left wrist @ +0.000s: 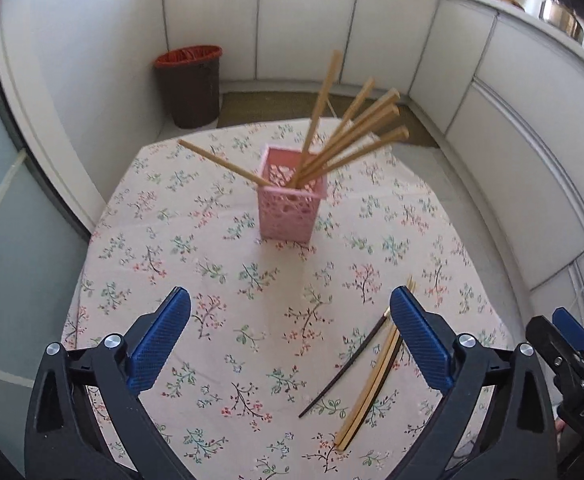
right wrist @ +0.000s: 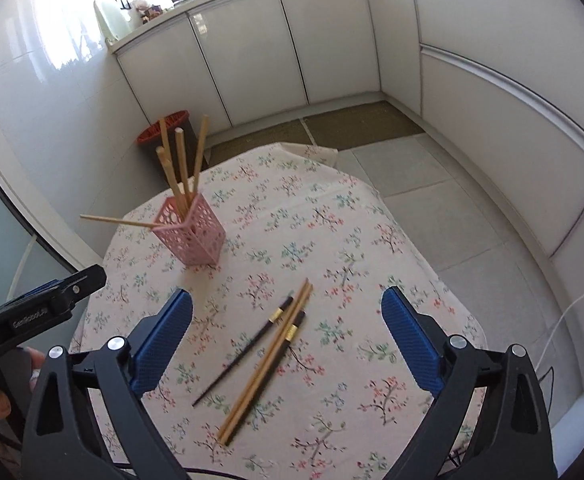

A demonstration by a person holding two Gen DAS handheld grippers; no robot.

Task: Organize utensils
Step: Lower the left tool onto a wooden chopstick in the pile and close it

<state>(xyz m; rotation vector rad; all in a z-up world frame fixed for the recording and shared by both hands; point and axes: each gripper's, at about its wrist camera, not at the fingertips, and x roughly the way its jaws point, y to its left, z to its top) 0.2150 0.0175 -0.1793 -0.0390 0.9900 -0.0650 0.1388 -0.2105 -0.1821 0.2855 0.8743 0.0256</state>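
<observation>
A pink perforated holder (left wrist: pixel 290 204) stands upright on the floral tablecloth and holds several light wooden chopsticks (left wrist: pixel 355 136); it also shows in the right wrist view (right wrist: pixel 192 232). Loose chopsticks lie on the cloth: two light bamboo ones (right wrist: pixel 266 360) and two dark ones with gold bands (right wrist: pixel 248 354), also seen in the left wrist view (left wrist: pixel 367 384). My left gripper (left wrist: pixel 290 344) is open and empty, above the cloth, left of the loose chopsticks. My right gripper (right wrist: pixel 288 344) is open and empty, hovering over the loose chopsticks.
The small table (right wrist: pixel 371 240) has edges close on all sides. A brown bin with a red liner (left wrist: pixel 190 84) stands on the floor behind it. White cabinets (right wrist: pixel 331 40) surround the area. The other gripper shows at the frame edge (right wrist: pixel 40 304).
</observation>
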